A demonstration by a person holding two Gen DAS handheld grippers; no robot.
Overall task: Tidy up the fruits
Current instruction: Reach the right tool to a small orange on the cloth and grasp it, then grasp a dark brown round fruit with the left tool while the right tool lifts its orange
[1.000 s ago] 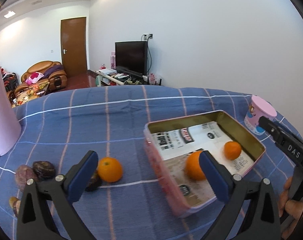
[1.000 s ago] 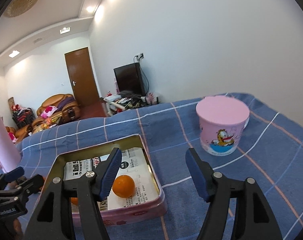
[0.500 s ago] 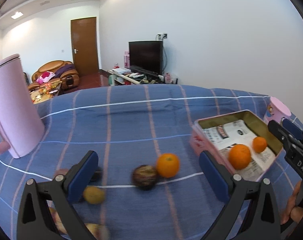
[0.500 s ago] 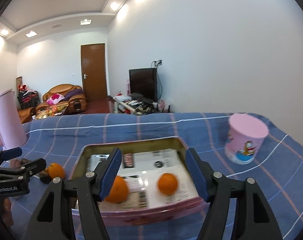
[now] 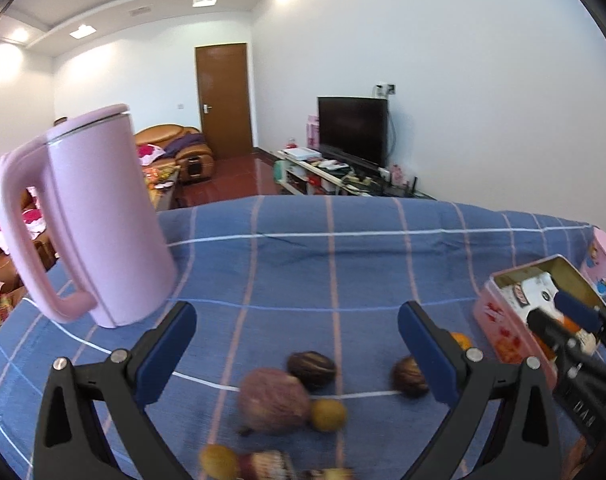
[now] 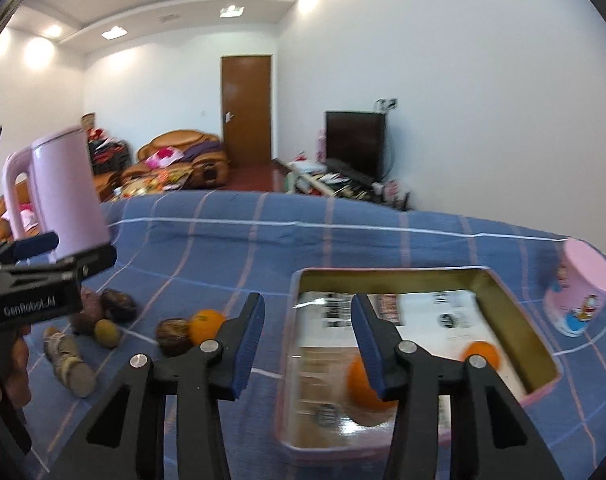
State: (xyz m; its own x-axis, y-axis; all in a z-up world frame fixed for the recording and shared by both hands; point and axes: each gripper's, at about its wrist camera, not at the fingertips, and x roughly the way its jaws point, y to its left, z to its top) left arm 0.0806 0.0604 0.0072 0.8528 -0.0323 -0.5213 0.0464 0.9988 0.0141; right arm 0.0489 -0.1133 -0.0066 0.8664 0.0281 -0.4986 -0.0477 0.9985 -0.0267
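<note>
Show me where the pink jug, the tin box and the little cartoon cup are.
pink jug (image 5: 103, 216), left wrist view, middle of its body.
tin box (image 6: 515, 312), right wrist view, inner right wall.
cartoon cup (image 6: 583, 292), right wrist view, its pink side.

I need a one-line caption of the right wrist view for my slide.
Right gripper, empty and closing, above a pink tin holding two oranges; more fruit waits on the blue cloth.
</note>
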